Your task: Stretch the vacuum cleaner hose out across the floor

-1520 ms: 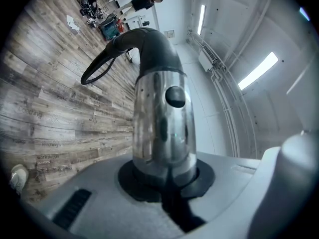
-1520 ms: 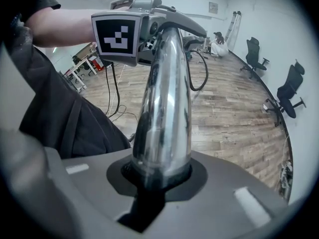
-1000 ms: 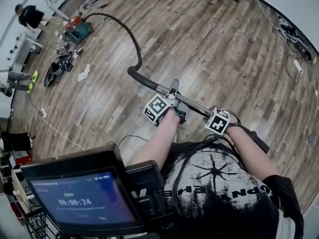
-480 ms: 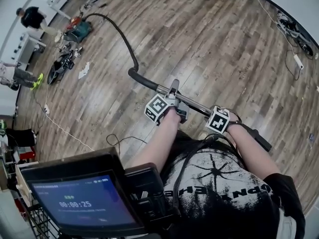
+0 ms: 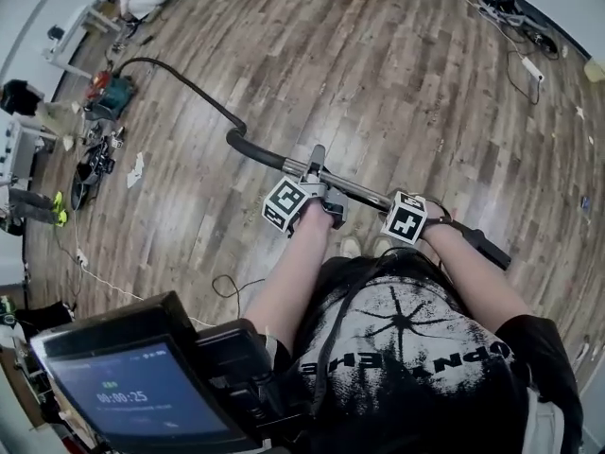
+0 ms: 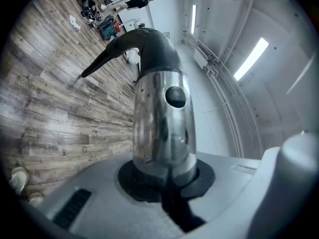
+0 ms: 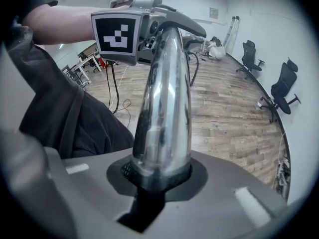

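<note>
The black vacuum hose [image 5: 189, 85] runs over the wooden floor from the green vacuum cleaner [image 5: 107, 93] at the far left to a black curved handle [image 5: 248, 147]. From there a chrome wand tube [image 5: 354, 190] crosses in front of me, held off the floor, ending in a black tip [image 5: 484, 247]. My left gripper [image 5: 317, 195] is shut on the chrome wand tube [image 6: 162, 128] near the handle. My right gripper [image 5: 423, 223] is shut on the wand tube [image 7: 164, 108] further right. The left gripper's marker cube [image 7: 117, 31] shows in the right gripper view.
Tools and clutter [image 5: 95, 164] lie near the vacuum cleaner, with people and desks at the left edge. A thin cable [image 5: 234, 285] loops by my feet. A power strip and cables [image 5: 525, 64] lie at the far right. A screen [image 5: 142, 395] sits below me. Office chairs [image 7: 288, 83] stand by the wall.
Both grippers keep their hold on the wand. The vacuum cleaner now sits farther away to the left, and the hose lies straighter across the floor, with less of a bend.
</note>
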A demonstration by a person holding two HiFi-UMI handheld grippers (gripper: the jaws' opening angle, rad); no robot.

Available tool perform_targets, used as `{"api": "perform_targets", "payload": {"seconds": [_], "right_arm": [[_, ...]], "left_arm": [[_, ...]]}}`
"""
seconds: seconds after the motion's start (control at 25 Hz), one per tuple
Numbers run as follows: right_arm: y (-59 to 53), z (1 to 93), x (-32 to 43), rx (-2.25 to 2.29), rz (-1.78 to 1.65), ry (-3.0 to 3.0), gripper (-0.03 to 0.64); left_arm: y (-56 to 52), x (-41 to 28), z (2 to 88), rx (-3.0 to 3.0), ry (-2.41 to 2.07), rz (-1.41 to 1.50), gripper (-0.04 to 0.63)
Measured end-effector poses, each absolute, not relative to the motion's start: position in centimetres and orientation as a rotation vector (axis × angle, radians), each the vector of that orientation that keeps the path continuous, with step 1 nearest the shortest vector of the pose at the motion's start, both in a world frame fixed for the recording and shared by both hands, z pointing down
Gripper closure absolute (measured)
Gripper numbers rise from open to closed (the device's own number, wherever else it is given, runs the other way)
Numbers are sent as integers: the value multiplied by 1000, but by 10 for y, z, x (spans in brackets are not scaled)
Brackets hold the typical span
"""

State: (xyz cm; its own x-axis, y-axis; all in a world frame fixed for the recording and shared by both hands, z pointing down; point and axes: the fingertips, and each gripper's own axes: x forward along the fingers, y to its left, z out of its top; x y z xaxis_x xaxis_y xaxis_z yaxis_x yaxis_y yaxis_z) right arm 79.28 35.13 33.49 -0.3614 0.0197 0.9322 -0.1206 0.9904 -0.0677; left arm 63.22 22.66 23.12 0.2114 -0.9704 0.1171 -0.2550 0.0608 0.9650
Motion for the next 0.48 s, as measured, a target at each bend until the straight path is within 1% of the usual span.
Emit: {"api": "perform_targets", "payload": {"seconds": [0.24, 0.48], "right_arm": [[349, 346, 800, 158, 150, -1890, 534], [336, 342, 813, 264, 45, -1828, 527]], "left_arm": [[217, 643, 250, 1418, -1171, -837, 558], [213, 651, 264, 1370, -1143, -844, 558]]}}
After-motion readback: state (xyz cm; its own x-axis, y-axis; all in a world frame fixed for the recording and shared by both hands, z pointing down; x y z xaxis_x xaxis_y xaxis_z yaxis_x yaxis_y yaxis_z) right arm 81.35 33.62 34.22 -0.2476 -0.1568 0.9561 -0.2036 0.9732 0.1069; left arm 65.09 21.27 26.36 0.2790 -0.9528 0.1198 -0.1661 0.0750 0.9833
